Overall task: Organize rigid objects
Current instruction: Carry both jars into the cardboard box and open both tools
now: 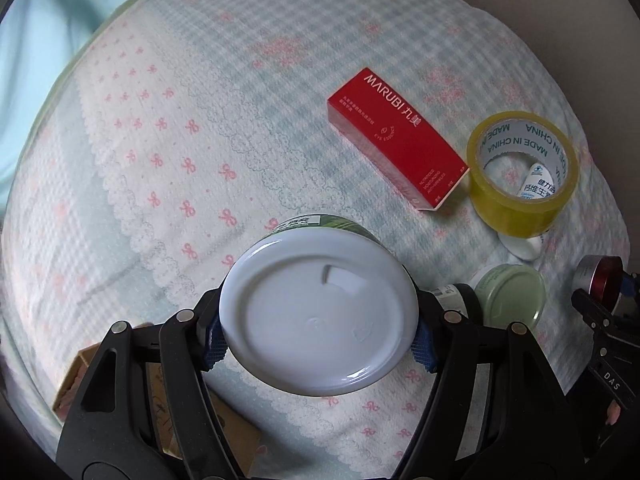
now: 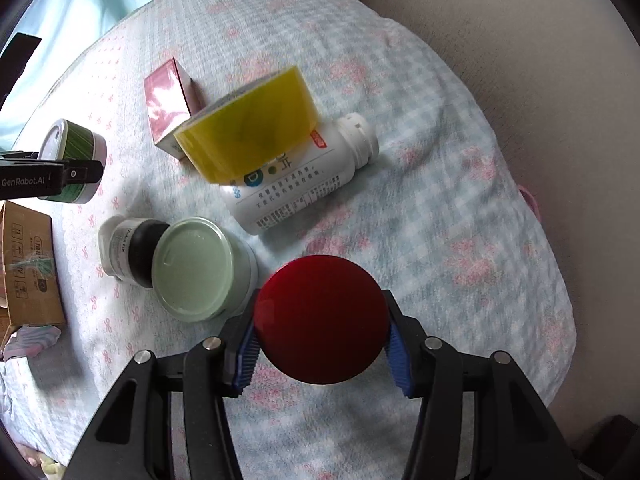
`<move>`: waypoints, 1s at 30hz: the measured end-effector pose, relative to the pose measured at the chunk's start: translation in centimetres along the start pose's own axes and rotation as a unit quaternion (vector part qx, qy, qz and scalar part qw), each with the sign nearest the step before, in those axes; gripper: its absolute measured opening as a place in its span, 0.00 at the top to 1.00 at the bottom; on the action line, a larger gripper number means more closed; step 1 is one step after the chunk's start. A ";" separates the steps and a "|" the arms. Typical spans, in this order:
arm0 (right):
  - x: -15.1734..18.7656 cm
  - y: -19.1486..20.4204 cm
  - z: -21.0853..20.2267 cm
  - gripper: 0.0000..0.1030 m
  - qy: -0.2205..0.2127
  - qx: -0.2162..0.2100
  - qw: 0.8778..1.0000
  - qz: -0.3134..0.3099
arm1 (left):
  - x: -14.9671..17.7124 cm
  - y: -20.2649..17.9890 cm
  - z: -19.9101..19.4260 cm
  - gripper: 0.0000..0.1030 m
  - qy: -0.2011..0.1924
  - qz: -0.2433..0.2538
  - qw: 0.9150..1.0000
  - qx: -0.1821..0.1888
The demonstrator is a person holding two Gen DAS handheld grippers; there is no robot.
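My left gripper [image 1: 318, 336] points down and is shut on a green jar with a white lid [image 1: 320, 320], its blue pads pressing both sides of the lid above the bed cover. The same jar shows at the left of the right wrist view [image 2: 76, 160]. My right gripper [image 2: 322, 344] is shut on a round jar with a glossy red lid [image 2: 322, 320], also seen at the right edge of the left wrist view [image 1: 600, 280]. On the cover lie a red box [image 1: 396, 140], a yellow tape roll [image 1: 524, 172] and a white pill bottle [image 2: 296, 176].
A pale green lidded jar [image 2: 192, 268] stands beside a small black-capped bottle [image 2: 128, 252], just left of the red jar. A brown cardboard box [image 2: 28, 268] sits at the left edge. The checked bed cover [image 2: 460, 200] drops off to the right beside a beige wall.
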State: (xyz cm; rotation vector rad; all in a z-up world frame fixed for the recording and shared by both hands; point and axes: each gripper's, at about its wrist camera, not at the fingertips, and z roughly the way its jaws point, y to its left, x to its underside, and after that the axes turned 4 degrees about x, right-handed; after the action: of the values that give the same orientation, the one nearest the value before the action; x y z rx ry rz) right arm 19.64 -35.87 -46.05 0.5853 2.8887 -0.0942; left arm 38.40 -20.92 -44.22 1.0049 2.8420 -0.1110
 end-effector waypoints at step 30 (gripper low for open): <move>-3.1 13.5 -26.5 0.52 -0.165 -0.084 0.968 -0.169 | 23.7 15.0 -29.2 0.34 -0.158 -0.267 0.948 -0.066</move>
State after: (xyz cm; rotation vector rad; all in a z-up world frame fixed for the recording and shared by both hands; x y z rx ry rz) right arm 23.08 -21.99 -19.77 0.0348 2.6050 0.0057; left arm 26.82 8.68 -19.13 0.1510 2.6915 -0.1161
